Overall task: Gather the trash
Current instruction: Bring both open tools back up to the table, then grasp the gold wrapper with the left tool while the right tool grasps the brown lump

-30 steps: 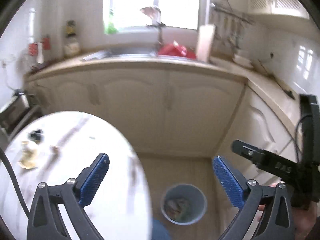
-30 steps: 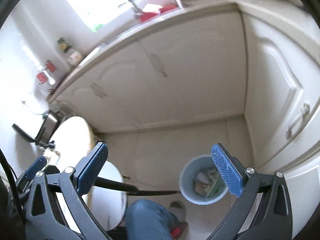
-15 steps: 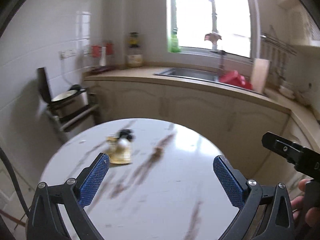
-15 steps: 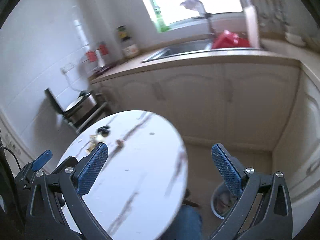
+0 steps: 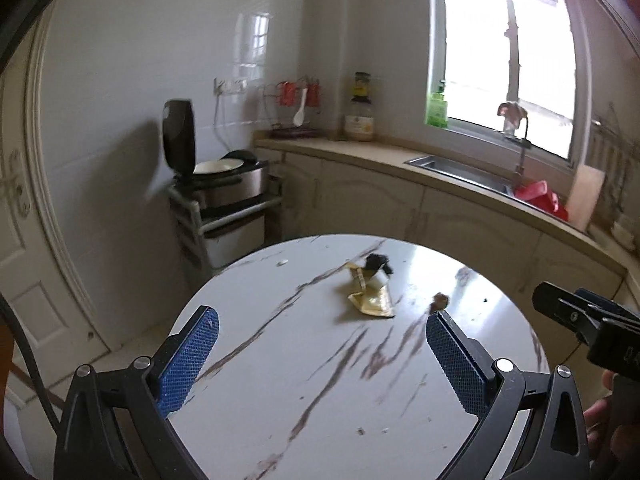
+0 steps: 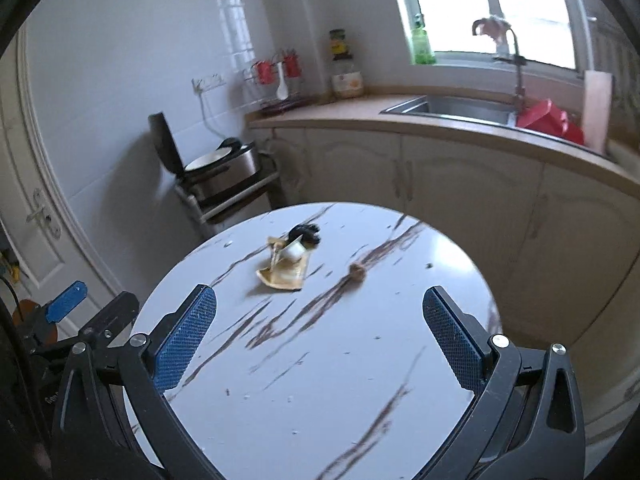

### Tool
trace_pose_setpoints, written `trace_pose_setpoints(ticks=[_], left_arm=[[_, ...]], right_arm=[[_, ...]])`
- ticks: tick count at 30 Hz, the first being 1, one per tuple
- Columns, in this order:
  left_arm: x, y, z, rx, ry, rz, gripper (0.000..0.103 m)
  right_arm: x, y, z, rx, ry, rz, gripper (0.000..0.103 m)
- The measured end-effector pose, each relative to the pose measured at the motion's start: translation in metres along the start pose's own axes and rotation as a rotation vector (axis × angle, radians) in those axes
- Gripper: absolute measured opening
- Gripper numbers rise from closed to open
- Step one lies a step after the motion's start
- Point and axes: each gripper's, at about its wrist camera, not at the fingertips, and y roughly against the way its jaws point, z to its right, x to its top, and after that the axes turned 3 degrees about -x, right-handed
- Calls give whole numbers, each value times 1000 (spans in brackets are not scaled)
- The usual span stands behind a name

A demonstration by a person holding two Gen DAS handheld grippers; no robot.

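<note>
Daylight from the overexposed window (image 5: 520, 60) beyond the jaws glares on the worktop (image 5: 304, 360); fisheye bends the edges, with slight blur throughout.

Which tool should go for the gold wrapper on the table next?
Probably the left tool: open, empty, and the gold wrapper lies between its fingers. From the right tool, also open, it sits off to the left.

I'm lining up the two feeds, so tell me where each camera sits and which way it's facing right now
Left wrist: on the left gripper, looking over the round table toward the sink; its open blue fingers and the right gripper show.
Right wrist: on the right gripper, facing the same table; its open fingers and the left gripper show.
Shared: gold wrapper, brown scrap, rice cooker.
</note>
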Motion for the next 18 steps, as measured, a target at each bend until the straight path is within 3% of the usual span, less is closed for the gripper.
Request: trace_pose_setpoints(ticks=[9,18], left_arm=[[-4,-36,-11,-3,-9,-73,102],[42,-155,-3,-6,-50,-228,102]], right_arm=[[0,-39,7,-33,-7,-72,103],[1,-130,44,-91,-18,-224,103]])
